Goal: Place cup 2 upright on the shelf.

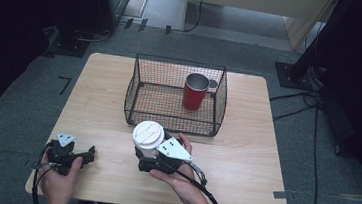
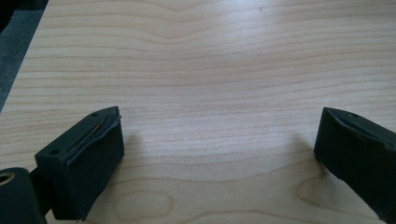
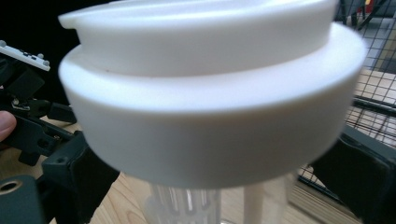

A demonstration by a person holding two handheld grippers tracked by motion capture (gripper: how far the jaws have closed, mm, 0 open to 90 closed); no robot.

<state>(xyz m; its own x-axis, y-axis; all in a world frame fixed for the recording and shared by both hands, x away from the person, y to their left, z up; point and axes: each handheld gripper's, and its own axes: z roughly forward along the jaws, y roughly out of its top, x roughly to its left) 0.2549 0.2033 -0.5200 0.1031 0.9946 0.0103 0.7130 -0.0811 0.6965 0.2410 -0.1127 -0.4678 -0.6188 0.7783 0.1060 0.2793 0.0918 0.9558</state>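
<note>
High view: right gripper (image 1: 149, 155) jaws flank the white-lidded cup (image 1: 148, 138) (grip unclear) before the wire basket (image 1: 176, 95).

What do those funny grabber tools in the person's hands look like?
Each hand holds a black two-jaw tool. The left gripper has two chunky black jaws with flat padded faces, a small grey three-cornered plate on top with dark dots, and a black cable trailing off. The right gripper matches it, with a bigger-looking pale grey plate and a thick black cable. No sleeves show on the forearms.
</note>
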